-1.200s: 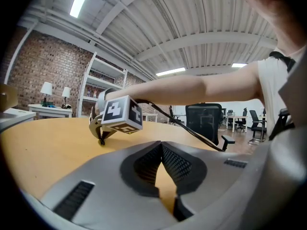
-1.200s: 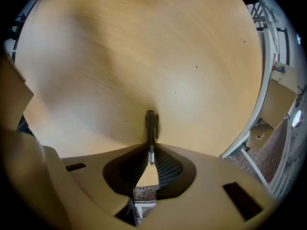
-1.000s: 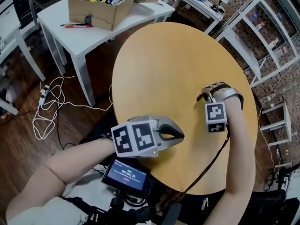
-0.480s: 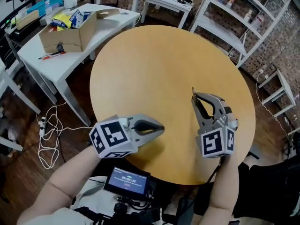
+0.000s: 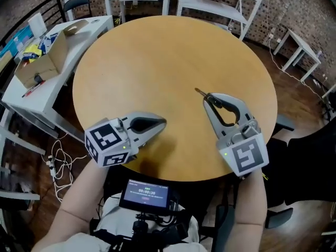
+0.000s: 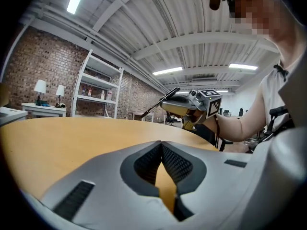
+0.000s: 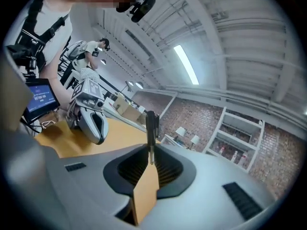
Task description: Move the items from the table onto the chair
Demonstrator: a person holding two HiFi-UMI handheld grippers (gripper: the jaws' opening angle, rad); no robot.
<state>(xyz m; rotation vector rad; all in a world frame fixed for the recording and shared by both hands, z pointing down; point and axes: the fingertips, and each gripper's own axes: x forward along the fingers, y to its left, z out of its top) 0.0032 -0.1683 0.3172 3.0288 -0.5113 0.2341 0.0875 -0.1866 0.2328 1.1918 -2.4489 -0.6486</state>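
Over the round wooden table, my right gripper is shut on a thin dark pen-like stick that pokes out past its tips. The right gripper view shows the stick standing up from the closed jaws. My left gripper hovers near the table's front edge, shut, with nothing in it; its tips meet. Each gripper shows in the other's view: the left one and the right one. A black chair stands to the right of the table.
A white side table holding a cardboard box stands at the left. White shelving is at the back and a small white table at the right. Cables lie on the floor. A small screen sits at my chest.
My right gripper has rolled upright and risen off the tabletop with the thin stick in its jaws. The head view has swung. My left gripper has shifted only slightly.
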